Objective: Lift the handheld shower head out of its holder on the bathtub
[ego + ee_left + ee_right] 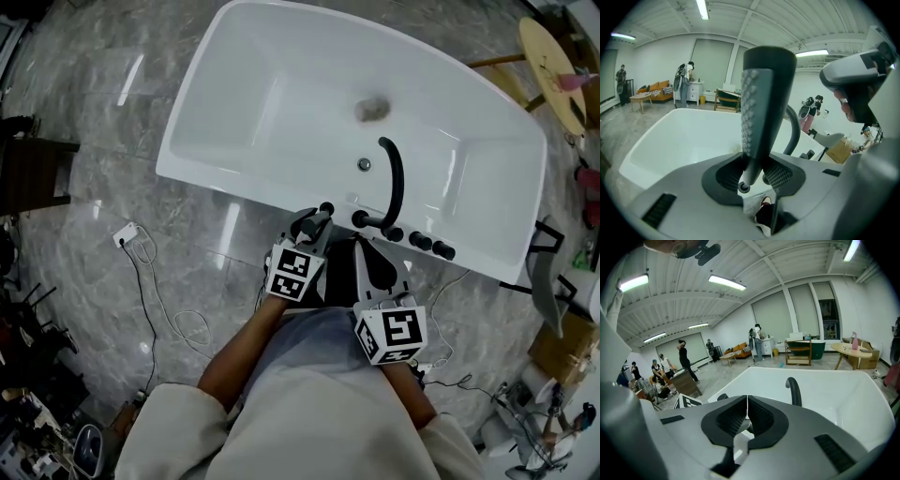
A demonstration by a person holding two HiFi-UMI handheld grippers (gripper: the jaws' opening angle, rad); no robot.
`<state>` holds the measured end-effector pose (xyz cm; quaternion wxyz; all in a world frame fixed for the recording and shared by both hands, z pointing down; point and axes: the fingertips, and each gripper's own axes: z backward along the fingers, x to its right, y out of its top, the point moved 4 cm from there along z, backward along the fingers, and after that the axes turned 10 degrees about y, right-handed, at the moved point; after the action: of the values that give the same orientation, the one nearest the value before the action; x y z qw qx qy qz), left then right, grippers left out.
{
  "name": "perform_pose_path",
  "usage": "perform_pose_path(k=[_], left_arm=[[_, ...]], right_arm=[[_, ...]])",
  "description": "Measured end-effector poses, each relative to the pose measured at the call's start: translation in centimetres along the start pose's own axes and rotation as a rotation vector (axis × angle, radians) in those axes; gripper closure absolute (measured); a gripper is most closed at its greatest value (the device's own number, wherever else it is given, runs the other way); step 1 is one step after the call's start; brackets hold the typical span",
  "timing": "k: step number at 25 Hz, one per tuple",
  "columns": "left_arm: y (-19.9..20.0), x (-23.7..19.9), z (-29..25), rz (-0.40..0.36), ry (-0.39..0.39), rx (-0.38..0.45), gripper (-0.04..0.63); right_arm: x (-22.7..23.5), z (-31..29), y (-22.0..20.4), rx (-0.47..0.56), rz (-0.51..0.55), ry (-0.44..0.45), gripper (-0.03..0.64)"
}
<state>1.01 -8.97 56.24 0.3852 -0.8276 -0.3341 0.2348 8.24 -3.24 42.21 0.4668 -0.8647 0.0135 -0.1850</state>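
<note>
Shower head [765, 103] is clamped by the fingers of the left gripper [755, 174] at the bathtub's [244, 187] near rim; the right gripper [747, 418] is kept closed, empty.

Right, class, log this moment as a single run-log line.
left gripper: shut on shower head handle | shower head: upright | right gripper: shut, empty | place: both at bathtub near rim

The dark grey shower head [761, 108], its face studded with nubs, stood upright, its handle clamped in the left gripper [757, 174] by the white bathtub's [225, 131] near rim.
</note>
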Motion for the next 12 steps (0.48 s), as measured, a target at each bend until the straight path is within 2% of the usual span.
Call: perform_pose_path(k=[12], left_arm=[[2.8,0.0,2.9,-0.034,-0.044,0.036,0.457]], right_arm=[[-0.1,0.3,1.2,0.051,0.006,0.002,0.598]])
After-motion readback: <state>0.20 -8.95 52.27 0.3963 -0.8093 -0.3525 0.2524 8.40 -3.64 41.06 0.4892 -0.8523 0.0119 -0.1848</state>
